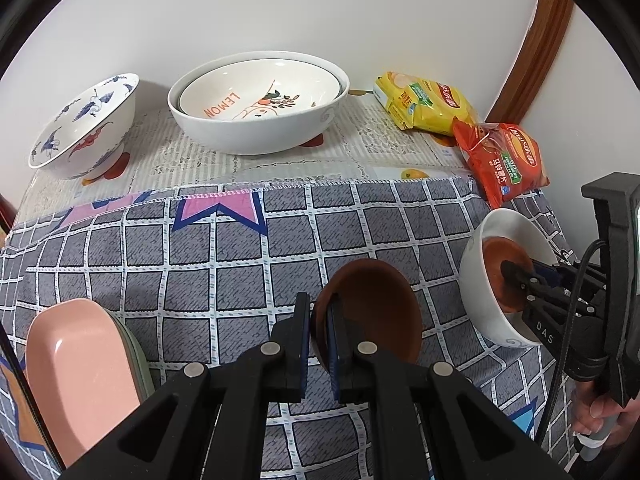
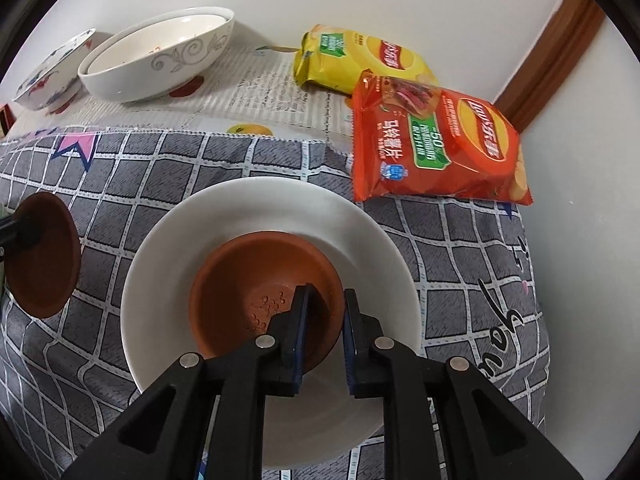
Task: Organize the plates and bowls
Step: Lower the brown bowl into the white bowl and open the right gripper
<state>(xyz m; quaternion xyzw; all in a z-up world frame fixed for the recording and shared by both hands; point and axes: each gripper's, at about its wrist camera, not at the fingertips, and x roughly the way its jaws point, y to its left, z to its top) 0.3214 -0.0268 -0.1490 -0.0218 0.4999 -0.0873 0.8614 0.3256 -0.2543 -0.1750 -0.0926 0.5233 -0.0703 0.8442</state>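
While glossy, the brown bowl (image 2: 256, 292) sits nested — inside a white bowl (image 2: 256, 208).

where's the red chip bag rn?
The red chip bag lies at the table's far right, by the wall, overlapping the grey checked cloth, just in front of the yellow chip bag.

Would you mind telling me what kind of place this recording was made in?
Most likely a home dining corner: a cloth-covered table set against a white wall, ceramic bowls on it, and bags of crisps near a wooden door frame.
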